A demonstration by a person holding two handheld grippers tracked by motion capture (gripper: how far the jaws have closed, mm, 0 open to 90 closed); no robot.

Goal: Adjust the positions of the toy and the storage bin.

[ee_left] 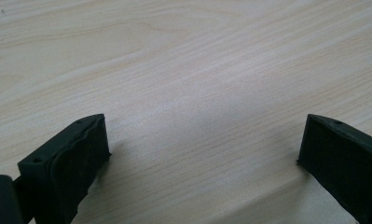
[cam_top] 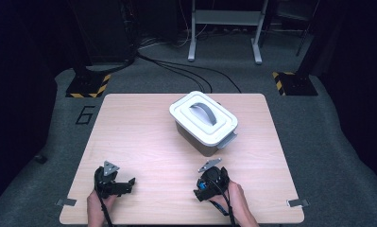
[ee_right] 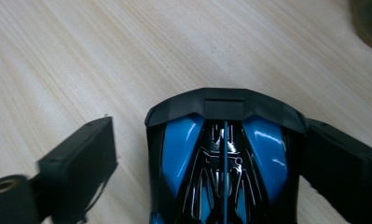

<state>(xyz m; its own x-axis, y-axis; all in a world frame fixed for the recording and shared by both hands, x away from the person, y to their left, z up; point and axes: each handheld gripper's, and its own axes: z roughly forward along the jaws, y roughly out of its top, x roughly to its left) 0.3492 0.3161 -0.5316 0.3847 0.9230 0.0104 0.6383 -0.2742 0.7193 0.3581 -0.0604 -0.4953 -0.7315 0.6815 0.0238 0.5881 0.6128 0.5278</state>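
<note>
- Wooden table (cam_top: 143,142) carries a lidded white box (cam_top: 204,118) at our 1 o'clock.
- Our right gripper (ee_right: 211,154) straddles the blue toy car (ee_right: 223,158), jaws spread; left pad clear, no grip yet.
- Our left gripper (ee_left: 202,149) rests released at 7 o'clock, in reserve.

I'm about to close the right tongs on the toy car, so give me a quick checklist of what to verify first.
1. Blue and black toy car sits between the right tongs: ok.
2. Both pads pressing on the car: not ok; a gap shows on the left side, the right side looks close to the body.
3. Car resting on the table: ok.
4. Left tongs open, nothing between them: ok.
5. White lidded box stands apart from the car: ok.
6. Lid latched: cannot tell.
</note>
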